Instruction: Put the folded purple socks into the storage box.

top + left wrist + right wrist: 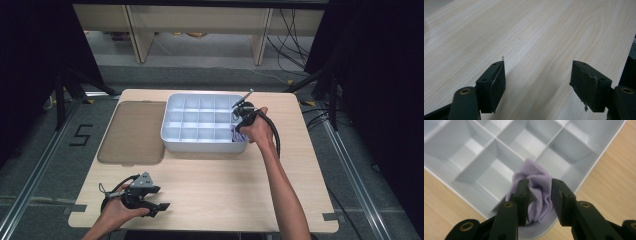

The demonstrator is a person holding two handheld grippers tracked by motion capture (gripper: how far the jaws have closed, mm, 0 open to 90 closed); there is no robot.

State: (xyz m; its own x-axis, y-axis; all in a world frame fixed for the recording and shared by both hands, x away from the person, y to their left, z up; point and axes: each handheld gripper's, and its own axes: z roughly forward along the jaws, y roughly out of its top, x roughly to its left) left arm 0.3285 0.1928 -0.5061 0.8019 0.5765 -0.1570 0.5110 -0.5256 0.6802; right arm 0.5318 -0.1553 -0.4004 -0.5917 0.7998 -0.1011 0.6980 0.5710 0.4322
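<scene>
A crumpled lilac cloth [534, 172] lies in the near right corner compartment of a pale grey divided tray [496, 145]. My right gripper [539, 182] hangs just over it, jaws parted a little with the cloth's folds between them and no firm pinch. From above, the tray [200, 145] sits at the table's far middle, with the right gripper [239, 129] at its near right corner over the cloth [235, 134]. My left gripper [159, 208] rests low at the near left of the table. Its jaws stand wide over bare wood, the left gripper [537, 67] holding nothing.
A flat brown translucent lid [132, 132] lies left of the tray. The tray's other compartments look bare. Light wood table [220, 185] spreads between the tray and the near edge. Black cables trail from the right hand past the table's right side.
</scene>
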